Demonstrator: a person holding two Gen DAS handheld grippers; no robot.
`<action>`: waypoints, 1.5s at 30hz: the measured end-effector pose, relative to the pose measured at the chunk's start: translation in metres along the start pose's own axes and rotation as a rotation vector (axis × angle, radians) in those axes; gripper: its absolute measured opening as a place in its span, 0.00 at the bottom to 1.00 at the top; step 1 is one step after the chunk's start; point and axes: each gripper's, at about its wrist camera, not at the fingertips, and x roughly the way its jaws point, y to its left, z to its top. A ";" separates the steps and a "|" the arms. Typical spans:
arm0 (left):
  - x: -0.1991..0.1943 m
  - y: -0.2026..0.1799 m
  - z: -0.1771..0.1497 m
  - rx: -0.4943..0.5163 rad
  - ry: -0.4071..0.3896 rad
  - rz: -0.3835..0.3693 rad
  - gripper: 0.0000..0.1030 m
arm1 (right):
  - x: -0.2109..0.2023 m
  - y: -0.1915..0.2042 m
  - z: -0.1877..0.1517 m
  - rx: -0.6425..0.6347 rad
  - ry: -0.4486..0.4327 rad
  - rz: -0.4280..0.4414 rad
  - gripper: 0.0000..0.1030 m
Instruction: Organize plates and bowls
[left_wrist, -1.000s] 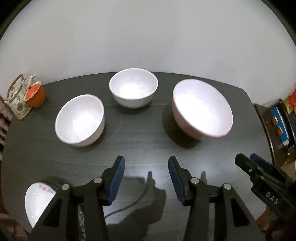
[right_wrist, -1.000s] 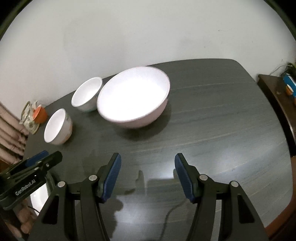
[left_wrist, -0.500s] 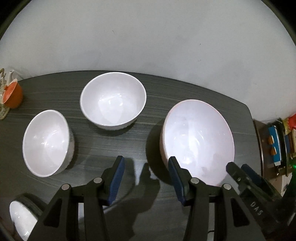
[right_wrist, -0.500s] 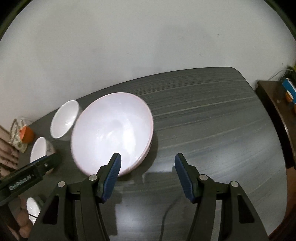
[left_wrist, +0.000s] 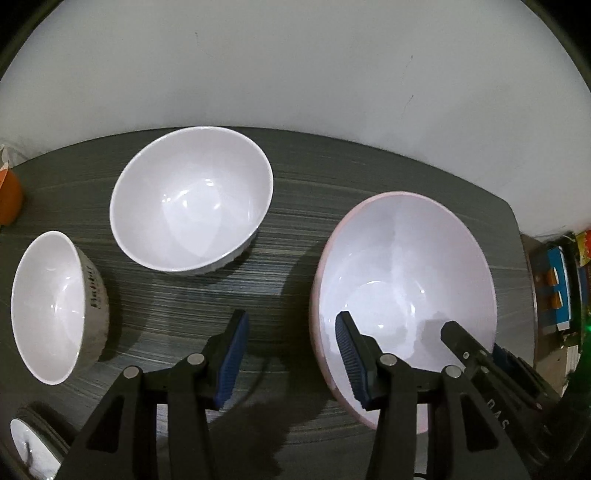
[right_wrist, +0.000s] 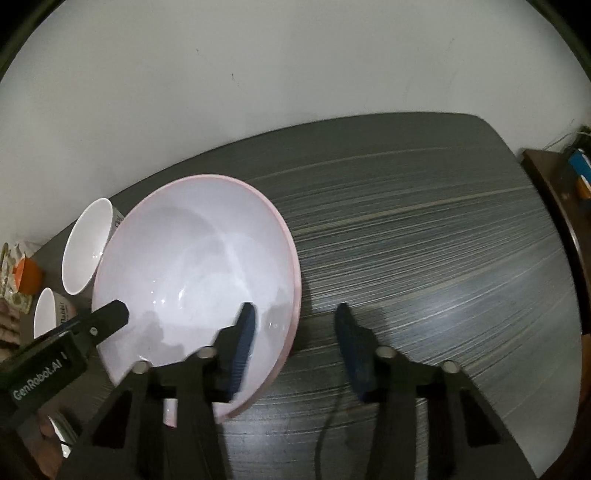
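While both tools hang low over the dark wood-grain table (right_wrist: 424, 229), the big pink-rimmed bowl (left_wrist: 402, 280) sits upright on it and serves as the landmark. Left gripper (left_wrist: 291, 354) has its blue-padded jaws spread wide, straddling that bowl's left rim: one finger over the white inside, the other outside over bare table; nothing pinched. Right gripper (right_wrist: 295, 350) also spread wide, straddling the same bowl's right rim, left pad inside the bowl, right pad out over the table, gripping nothing. Whether either inner pad actually touches the bowl wall is hard to tell, fisheye view too steep. Left of the big bowl and further back stands a medium white bowl (left_wrist: 192, 199), upright, apart from it. Further left again, a smaller white bowl with dark lettering on its side (left_wrist: 51, 306), upright, apart from the medium one. Far left of the big bowl, at the table edge, an orange cup (left_wrist: 9, 201), partly cut off. Near-left corner, a bit of another white dish (left_wrist: 29, 450), mostly out of frame. Right of the big bowl, beyond the table edge, a brown side cabinet (right_wrist: 554, 192) with colored items.
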 end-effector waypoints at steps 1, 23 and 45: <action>0.002 0.000 0.000 0.000 0.001 -0.002 0.33 | 0.001 0.000 -0.001 0.002 0.003 0.003 0.29; 0.011 -0.018 -0.006 0.046 0.016 -0.030 0.11 | -0.002 0.014 -0.014 -0.021 0.021 0.023 0.13; -0.016 -0.003 -0.047 0.032 0.013 0.000 0.11 | -0.030 0.030 -0.055 -0.050 0.039 0.052 0.14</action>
